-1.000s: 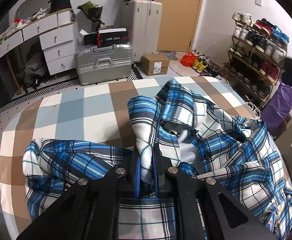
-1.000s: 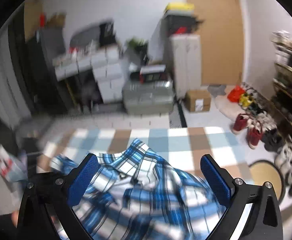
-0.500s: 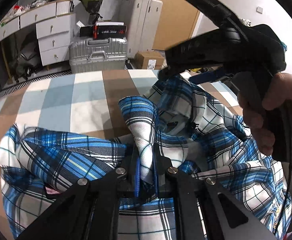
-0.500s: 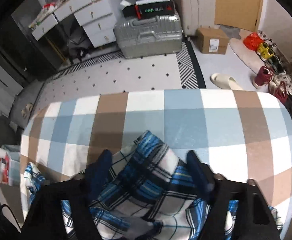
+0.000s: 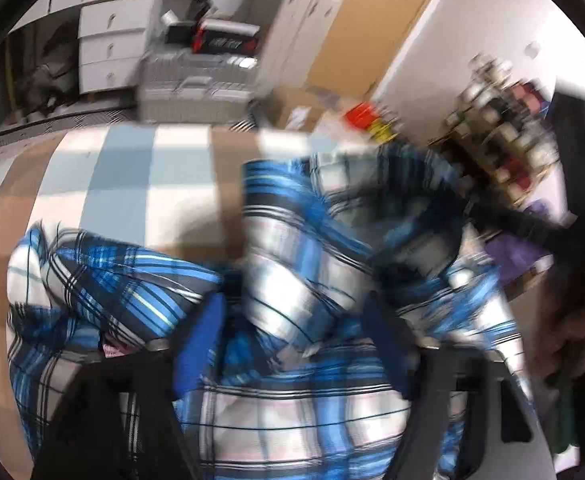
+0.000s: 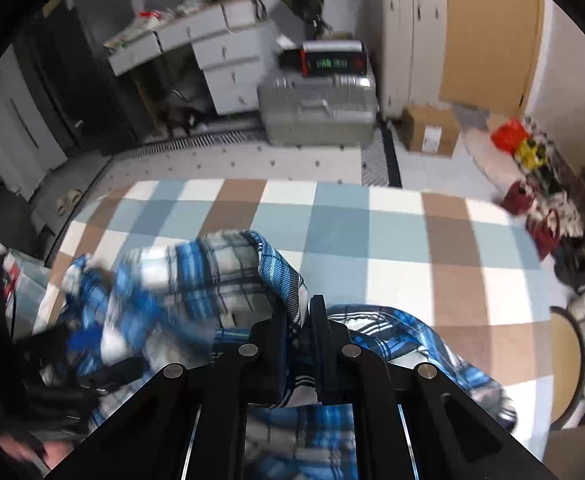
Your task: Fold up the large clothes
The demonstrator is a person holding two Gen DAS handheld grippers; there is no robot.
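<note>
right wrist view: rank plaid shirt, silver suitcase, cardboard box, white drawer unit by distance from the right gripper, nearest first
1. plaid shirt: a fold is pinched in the right gripper, on the checked cover.
2. silver suitcase and cardboard box: both on the floor past the cover's far edge, suitcase centre, box to the right; too close to call.
3. white drawer unit: behind the suitcase, upper left, by the wall.

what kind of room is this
Most likely a bedroom at home, doubling as storage. A plaid shirt lies on a bed with a checked cover, a white chest of drawers stands by the wall, and a silver suitcase sits on the floor near shoes.
</note>
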